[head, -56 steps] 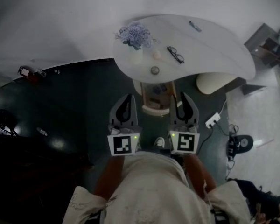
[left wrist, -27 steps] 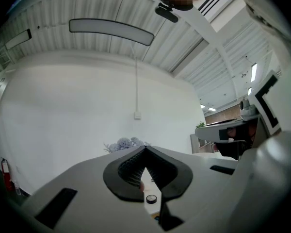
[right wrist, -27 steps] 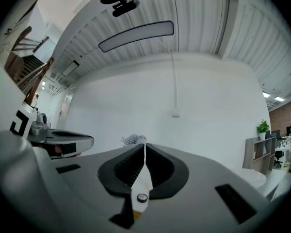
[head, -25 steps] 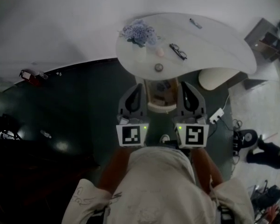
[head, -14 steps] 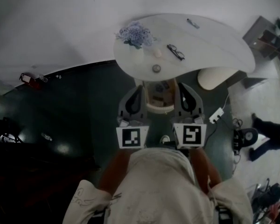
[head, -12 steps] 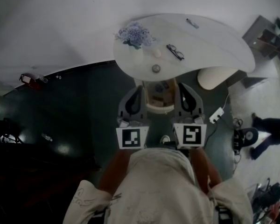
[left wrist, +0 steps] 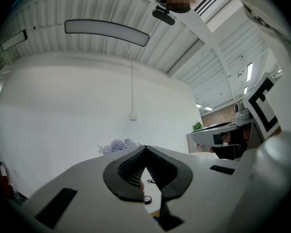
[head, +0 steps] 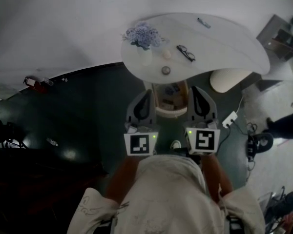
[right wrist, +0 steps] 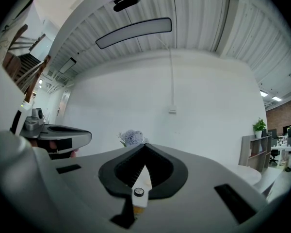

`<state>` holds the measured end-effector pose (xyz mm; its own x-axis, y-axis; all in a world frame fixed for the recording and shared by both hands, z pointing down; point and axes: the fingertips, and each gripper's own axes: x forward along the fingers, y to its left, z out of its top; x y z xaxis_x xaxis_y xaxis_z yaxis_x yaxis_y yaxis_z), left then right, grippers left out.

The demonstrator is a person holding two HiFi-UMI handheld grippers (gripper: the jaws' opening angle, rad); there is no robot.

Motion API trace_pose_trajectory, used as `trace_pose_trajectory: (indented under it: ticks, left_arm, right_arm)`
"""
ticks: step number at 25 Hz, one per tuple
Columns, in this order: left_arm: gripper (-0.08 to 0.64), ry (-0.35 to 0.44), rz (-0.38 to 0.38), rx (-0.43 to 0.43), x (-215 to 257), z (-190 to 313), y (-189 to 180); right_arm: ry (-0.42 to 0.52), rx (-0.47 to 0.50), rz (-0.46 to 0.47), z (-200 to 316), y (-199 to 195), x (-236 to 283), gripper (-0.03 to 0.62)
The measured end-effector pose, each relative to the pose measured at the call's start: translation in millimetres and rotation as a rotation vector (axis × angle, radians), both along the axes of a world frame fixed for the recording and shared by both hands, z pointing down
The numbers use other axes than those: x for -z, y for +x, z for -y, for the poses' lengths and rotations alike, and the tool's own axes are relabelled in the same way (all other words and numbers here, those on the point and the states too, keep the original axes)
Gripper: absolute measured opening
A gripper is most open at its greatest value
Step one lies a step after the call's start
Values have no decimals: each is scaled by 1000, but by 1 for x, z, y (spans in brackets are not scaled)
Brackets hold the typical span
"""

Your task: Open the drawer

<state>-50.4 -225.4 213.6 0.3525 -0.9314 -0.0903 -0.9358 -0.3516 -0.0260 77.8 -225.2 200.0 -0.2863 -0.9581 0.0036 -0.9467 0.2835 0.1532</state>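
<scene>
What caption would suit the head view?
Left gripper and right gripper flank a light wooden drawer beneath a curved white table.

White table (head: 224,38), bluish-purple flowers (head: 142,34), perhaps tan drawer (head: 169,113).

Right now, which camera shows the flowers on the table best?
Head view: the flowers show whole, from above, on the white table. The left gripper view and right gripper view catch only their tops.

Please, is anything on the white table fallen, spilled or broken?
Nothing stands out. On the white curved table, the pale purple flowers stand upright in their white vase. The black eyeglasses and the dark pen lie flat, and no spill shows.
</scene>
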Motion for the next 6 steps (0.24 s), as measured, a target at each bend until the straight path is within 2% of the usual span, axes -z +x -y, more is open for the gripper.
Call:
trace_pose_trajectory:
  ticks: [6]
  left_arm:
    - [2, 2, 11, -6, 0, 0, 3]
  right_arm:
    - [-14, 5, -4, 2, -2, -2, 6]
